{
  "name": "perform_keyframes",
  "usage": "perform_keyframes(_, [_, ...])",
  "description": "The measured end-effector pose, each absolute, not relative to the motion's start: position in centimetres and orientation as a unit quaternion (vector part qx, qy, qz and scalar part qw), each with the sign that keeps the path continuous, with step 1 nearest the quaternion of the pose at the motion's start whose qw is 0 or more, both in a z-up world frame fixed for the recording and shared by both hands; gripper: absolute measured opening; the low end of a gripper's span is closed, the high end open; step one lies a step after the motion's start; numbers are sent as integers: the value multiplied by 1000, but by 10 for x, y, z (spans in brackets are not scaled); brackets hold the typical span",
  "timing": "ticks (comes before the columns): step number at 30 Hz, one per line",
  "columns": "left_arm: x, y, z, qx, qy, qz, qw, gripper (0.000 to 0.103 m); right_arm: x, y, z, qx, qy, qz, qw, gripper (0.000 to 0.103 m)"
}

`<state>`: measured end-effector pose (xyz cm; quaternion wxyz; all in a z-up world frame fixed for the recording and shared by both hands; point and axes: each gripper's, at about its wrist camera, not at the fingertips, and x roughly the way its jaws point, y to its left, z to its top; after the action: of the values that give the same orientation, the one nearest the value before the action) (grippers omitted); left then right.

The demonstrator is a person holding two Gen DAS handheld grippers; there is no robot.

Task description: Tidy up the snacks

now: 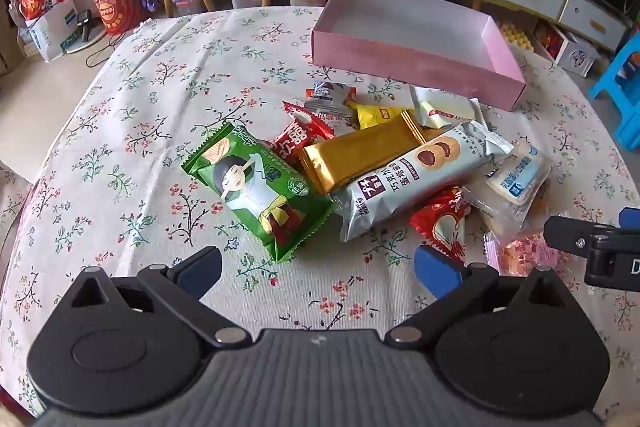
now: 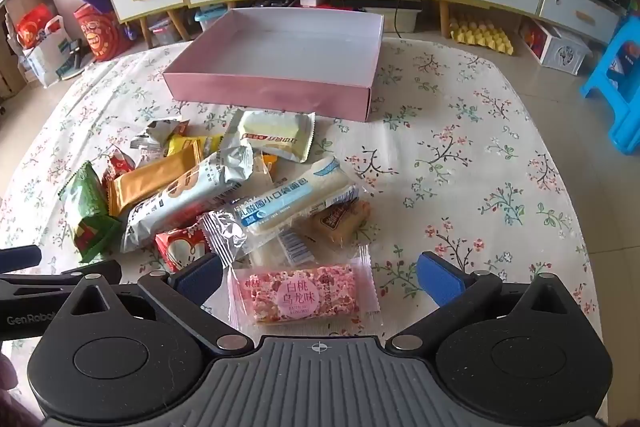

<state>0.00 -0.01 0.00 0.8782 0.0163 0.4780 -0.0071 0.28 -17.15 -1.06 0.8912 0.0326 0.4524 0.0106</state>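
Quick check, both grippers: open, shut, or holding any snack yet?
Left gripper: open, holding nothing; green snack pack lies just ahead of it.
Right gripper: open, holding nothing; pink snack pack lies between its fingers, ungripped.

A round table under a floral tablecloth (image 2: 460, 163) carries an open pink box (image 2: 272, 89) at its far side, nothing inside it. Nearer lies a loose heap of wrapped snacks: a green packet (image 1: 256, 195), a gold bar wrapper (image 1: 360, 155), a silver biscuit pack (image 1: 416, 179) (partly overlapping each other), and a pink peach-oolong bar (image 2: 300, 293) nearest the front edge
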Motion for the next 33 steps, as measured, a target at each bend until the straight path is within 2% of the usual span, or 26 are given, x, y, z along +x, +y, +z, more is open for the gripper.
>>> perform_keyframes(33, [0, 2, 1, 10, 476, -9, 879, 103, 2, -167, -15, 24, 456, 10, 890, 103])
